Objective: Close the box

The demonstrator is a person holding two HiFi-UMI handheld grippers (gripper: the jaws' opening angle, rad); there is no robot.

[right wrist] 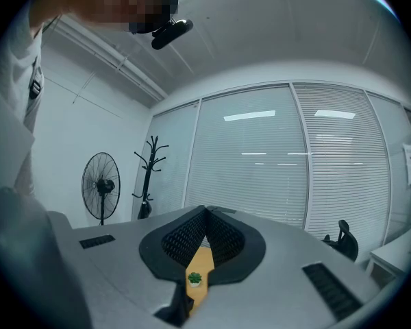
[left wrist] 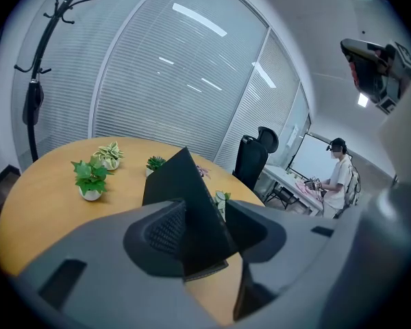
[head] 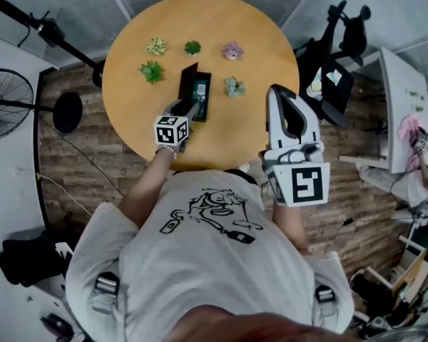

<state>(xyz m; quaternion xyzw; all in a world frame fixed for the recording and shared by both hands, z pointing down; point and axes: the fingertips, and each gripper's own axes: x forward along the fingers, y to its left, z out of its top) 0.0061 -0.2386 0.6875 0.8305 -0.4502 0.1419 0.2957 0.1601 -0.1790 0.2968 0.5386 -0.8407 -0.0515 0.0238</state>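
the person's grey t-shirt [head: 200, 262] fills the nearest part of the head view. just past it the right gripper [head: 279, 92] hangs over the near right edge of the round wooden table [head: 228, 137]. its jaws are closed tip to tip with nothing in them; only a sliver of table shows through the gap behind the tips.

the left gripper [head: 191, 110] reaches in from the near edge to the box [head: 202, 91], a black one lying about the table's middle, its length running from near edge to far. its lid [left wrist: 185, 190] stands upright along the box's left side, between the left gripper's widely spread jaws. the lid sits close to one pad [left wrist: 166, 230], while bare wood shows between it and the other pad [left wrist: 250, 228] — no squeeze is visible.

a pale plant [head: 235, 86] stands just right of the box and a green plant [head: 152, 70] to its left. toward the far edge stands a row of three small pots — a striped plant [head: 156, 46], a dark green plant [head: 192, 47] and a pinkish plant [head: 232, 50].
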